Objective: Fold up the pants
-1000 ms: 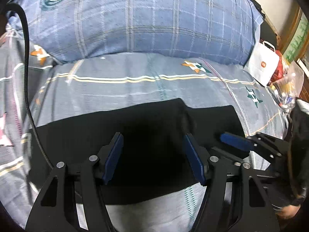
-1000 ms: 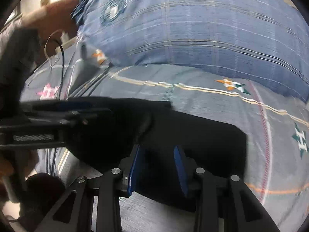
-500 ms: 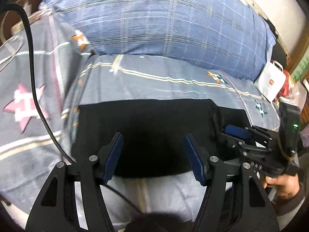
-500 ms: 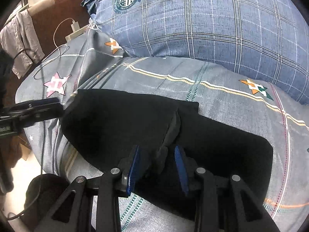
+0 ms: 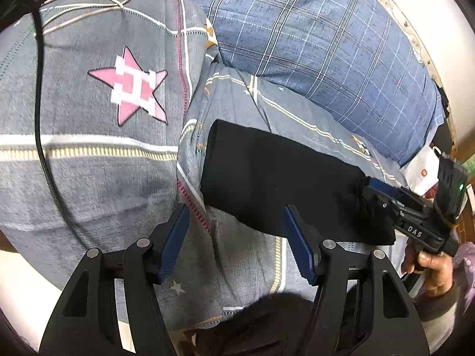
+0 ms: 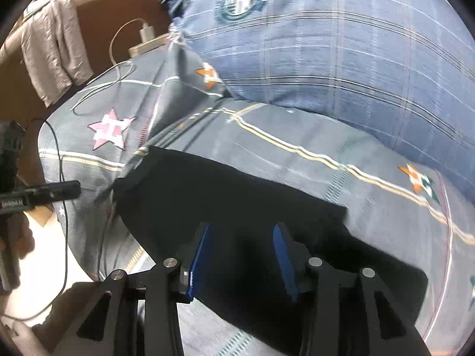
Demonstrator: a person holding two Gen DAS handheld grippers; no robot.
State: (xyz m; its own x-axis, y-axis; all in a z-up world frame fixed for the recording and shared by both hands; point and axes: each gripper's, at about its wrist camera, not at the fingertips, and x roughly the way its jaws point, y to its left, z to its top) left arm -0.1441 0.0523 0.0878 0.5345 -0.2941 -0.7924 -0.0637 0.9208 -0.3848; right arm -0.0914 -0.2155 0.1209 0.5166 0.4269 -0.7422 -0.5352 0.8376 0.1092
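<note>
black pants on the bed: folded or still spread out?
Folded. The black pants lie as one compact, straight-edged block on the grey bedspread, no separate legs showing. How many layers: cannot tell.

Place: a bedroom in a home
Bed [image 5: 89, 178]: grey sheet with pink and orange star prints and striped lines
Pillow [image 5: 326, 44]: large, blue plaid with a round crest, at the head of the bed
Charger [image 6: 147, 32]: white plug and cable beside the bed
Clothing [image 6: 53, 53]: grey garment hung over a brown headboard or chair; which, unclear
Bag [image 5: 421, 172]: white paper bag near the pillow
</note>
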